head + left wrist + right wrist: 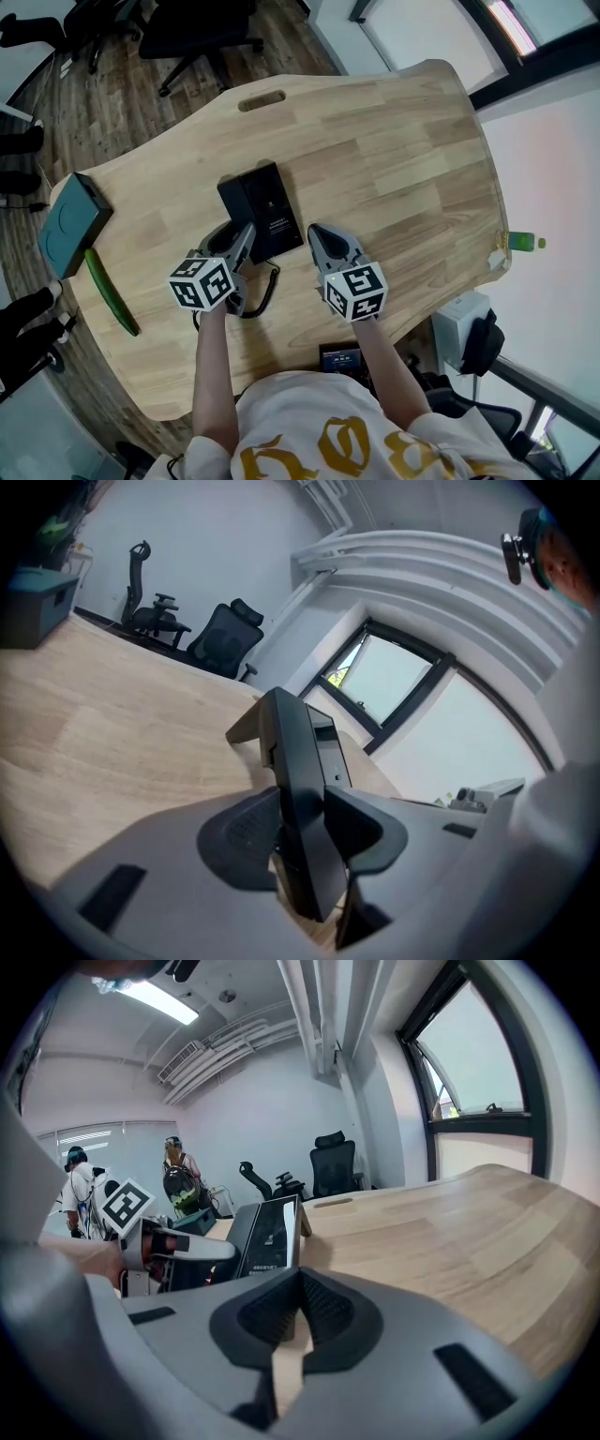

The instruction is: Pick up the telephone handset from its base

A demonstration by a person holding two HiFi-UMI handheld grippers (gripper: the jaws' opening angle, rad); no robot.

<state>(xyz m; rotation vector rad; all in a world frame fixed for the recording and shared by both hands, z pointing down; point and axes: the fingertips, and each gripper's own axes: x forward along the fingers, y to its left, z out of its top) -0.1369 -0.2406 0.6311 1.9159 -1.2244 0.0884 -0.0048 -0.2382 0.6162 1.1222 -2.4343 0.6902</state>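
While the telephone handset [234, 202] rests on its base [277, 214] at worktop [403, 159] centre, head view shows the left claw [236, 242] at its near end. Left gripper view: spread astride handset, unpinched. Right gripper view: right claw [300, 1283] pressed together. Likely risk: coiled cord [265, 292] drags base.

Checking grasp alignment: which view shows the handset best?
Left gripper view: the handset sits close-up between the left gripper's jaws. Head view shows it small, near end under that gripper. Right gripper view shows only its dark side.
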